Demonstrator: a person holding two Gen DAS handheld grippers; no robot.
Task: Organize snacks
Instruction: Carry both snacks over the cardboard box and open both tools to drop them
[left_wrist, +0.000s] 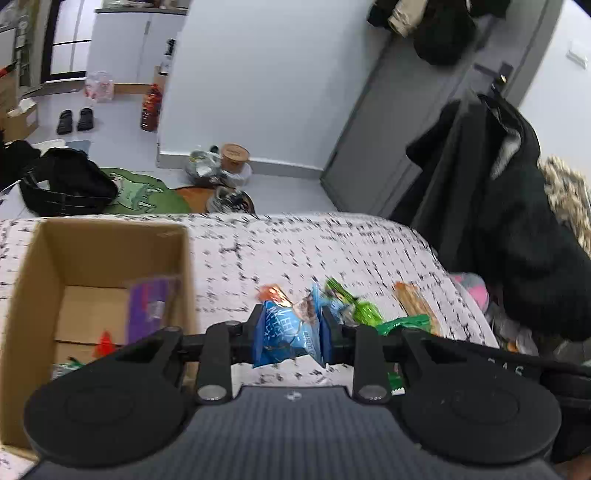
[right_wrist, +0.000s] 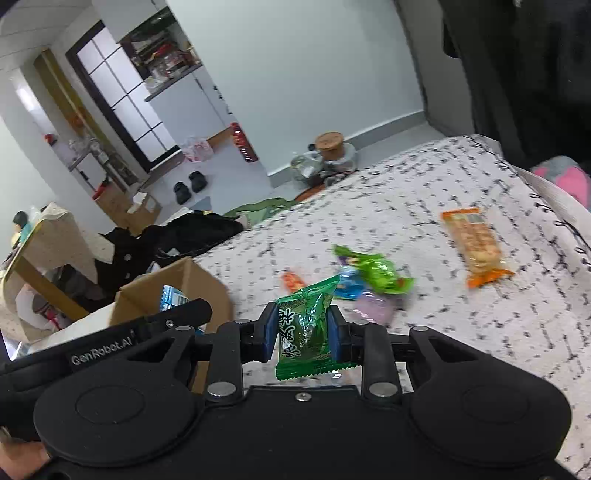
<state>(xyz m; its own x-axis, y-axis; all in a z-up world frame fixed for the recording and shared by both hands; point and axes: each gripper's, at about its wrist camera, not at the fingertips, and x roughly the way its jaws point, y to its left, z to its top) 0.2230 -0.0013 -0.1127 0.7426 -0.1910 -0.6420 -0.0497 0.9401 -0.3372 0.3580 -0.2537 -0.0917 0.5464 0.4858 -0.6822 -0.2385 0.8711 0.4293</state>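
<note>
My left gripper (left_wrist: 290, 330) is shut on a blue snack packet (left_wrist: 286, 338), lifted above the patterned bed cover (left_wrist: 295, 251). My right gripper (right_wrist: 303, 334) is shut on a green snack packet (right_wrist: 304, 336), also held off the bed. An open cardboard box (left_wrist: 48, 258) sits on the bed at the left, with a purple packet (left_wrist: 151, 310) and other wrappers inside. The box (right_wrist: 207, 284) shows in the right wrist view too, behind the left gripper's body. Loose on the bed lie a bright green packet (right_wrist: 376, 275), a long orange cracker pack (right_wrist: 474, 245) and a small orange packet (right_wrist: 293, 281).
A dark coat (left_wrist: 517, 229) hangs at the bed's right edge. Beyond the bed's far edge the floor holds a black bag (left_wrist: 66, 184), a green cloth (left_wrist: 144, 195), jars (left_wrist: 232, 158) and slippers (left_wrist: 75, 120). A grey door (left_wrist: 417, 110) stands right.
</note>
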